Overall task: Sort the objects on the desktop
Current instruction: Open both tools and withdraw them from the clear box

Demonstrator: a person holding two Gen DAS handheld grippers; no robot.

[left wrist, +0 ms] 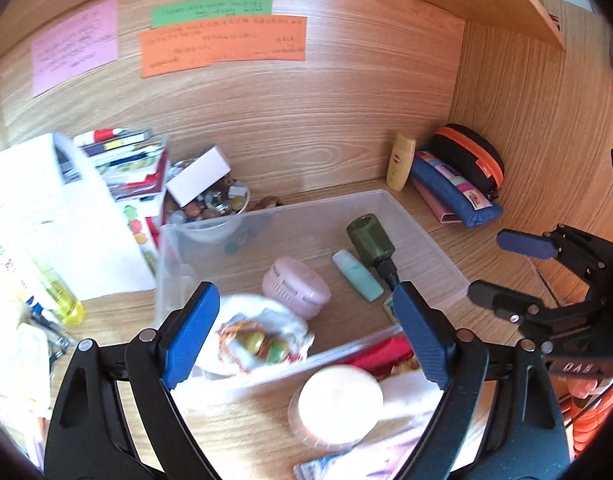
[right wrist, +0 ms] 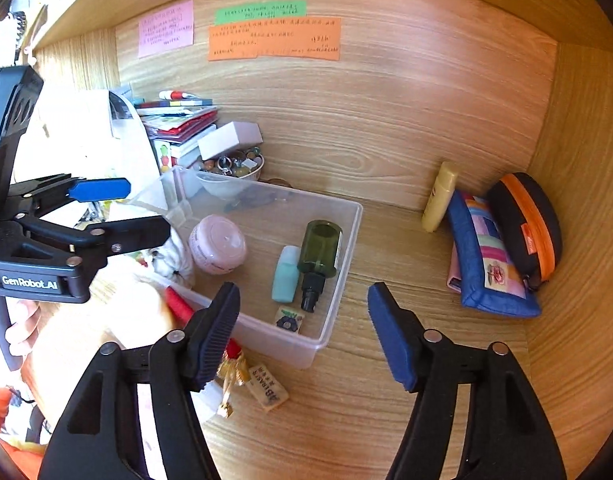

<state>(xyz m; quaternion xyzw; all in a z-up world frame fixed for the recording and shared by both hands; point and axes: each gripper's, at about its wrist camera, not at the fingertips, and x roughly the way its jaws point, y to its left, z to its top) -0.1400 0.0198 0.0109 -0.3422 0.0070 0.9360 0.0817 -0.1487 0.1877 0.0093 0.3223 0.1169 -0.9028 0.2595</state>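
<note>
Left hand-held gripper [left wrist: 306, 332] agape over clear bin [left wrist: 426, 236], wooden desk [right wrist: 406, 360]

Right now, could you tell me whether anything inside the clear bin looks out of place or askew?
The green spray bottle lies tipped on its side in the clear bin, nozzle toward the front wall, beside the teal tube. No spill shows.

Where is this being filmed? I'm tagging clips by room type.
Most likely a home study desk set in a wooden alcove. Sticky notes are stuck on the back panel, stacked books sit at one side, and a clear plastic bin on the desktop holds small toiletries such as a green spray bottle.
</note>
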